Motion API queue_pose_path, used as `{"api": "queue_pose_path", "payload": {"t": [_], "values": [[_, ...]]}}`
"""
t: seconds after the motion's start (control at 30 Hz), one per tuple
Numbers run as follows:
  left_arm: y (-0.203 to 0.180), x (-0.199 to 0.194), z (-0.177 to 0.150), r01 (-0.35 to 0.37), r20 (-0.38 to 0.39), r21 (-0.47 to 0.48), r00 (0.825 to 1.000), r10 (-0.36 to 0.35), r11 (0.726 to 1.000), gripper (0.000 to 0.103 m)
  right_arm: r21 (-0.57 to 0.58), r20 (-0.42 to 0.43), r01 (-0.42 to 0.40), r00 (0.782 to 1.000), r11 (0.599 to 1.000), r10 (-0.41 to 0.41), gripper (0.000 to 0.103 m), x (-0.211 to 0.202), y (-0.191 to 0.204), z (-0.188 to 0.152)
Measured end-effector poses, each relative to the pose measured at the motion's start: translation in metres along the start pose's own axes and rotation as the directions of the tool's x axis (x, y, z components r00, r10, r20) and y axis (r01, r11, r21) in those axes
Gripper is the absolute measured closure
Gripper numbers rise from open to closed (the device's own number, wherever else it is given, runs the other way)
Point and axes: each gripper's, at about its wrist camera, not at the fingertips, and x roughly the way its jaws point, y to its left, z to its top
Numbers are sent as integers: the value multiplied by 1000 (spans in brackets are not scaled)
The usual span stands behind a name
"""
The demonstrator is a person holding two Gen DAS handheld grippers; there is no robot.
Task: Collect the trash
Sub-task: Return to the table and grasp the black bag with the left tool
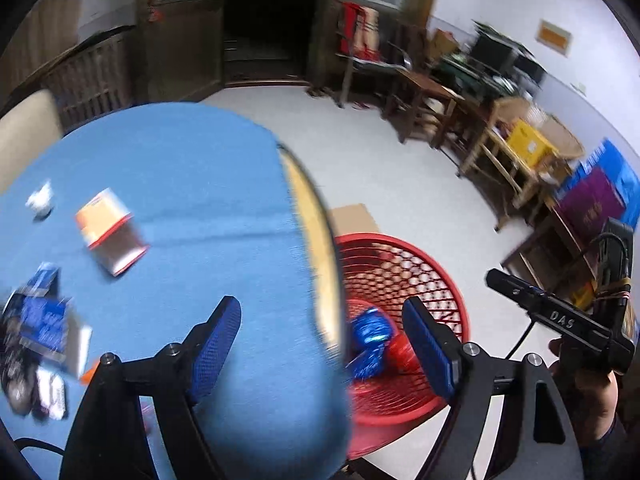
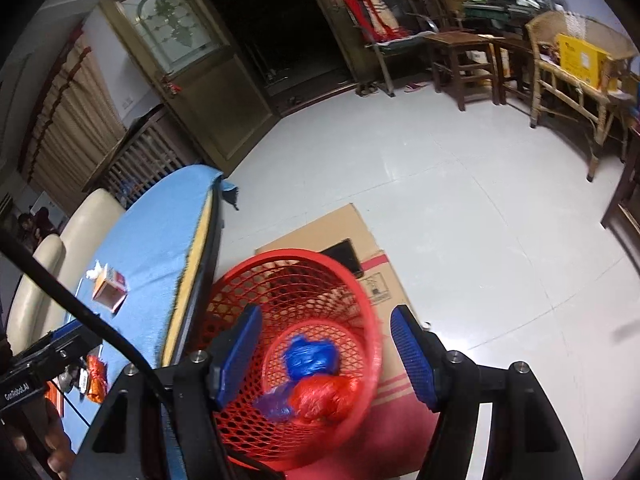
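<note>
A red mesh waste basket (image 2: 368, 320) (image 1: 440, 280) stands on the floor beside the blue-covered table (image 1: 180, 168) (image 2: 160, 232). Inside lie a blue wrapper (image 2: 310, 356) (image 1: 370, 340), a red wrapper (image 2: 324, 398) and a purple one (image 2: 276, 404). My right gripper (image 2: 328, 356) hangs over the basket, open, nothing between its fingers. My left gripper (image 1: 328, 348) is open over the table's edge, empty. On the table lie an orange-and-white carton (image 1: 110, 232) (image 2: 110, 288), crumpled white paper (image 1: 40, 200) (image 2: 94, 272), blue packaging (image 1: 44, 320) and an orange wrapper (image 2: 96, 378).
Flattened cardboard (image 2: 360, 248) lies under the basket on the pale tiled floor (image 2: 480, 200). A cream sofa (image 2: 60, 248) flanks the table. Wooden chairs and stools (image 2: 460, 60), a rattan bench with a yellow box (image 2: 580, 60) and a dark doorway (image 2: 280, 20) line the far side. The other gripper (image 1: 560, 320) shows at right.
</note>
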Motion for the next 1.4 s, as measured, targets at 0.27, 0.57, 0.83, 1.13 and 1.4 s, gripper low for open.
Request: {"api": "queue_pose_path", "payload": {"t": [0.27,0.57,0.83,1.13,1.4], "values": [[109,-53,-60,-147,32,-239,987,159,960,20,-109,-29,-54,998,993,51,33,3,54,-7],[203,-91,-125,-233,12,-495,961,275,837,20,-284,-134,-167,982,944,133,33,21,152,-35],[233,-101,-156,-245,9,-563,953,302,790,20,-404,-284,-322,934,856,217,33,47,254,-85],[248,-112,-146,-224,43,-598,950,310,769,20,-488,-363,-377,908,787,209,33,84,325,-121],[259,-80,-97,-220,40,-575,955,295,788,20,-508,-391,-375,903,775,180,63,104,338,-131]]}}
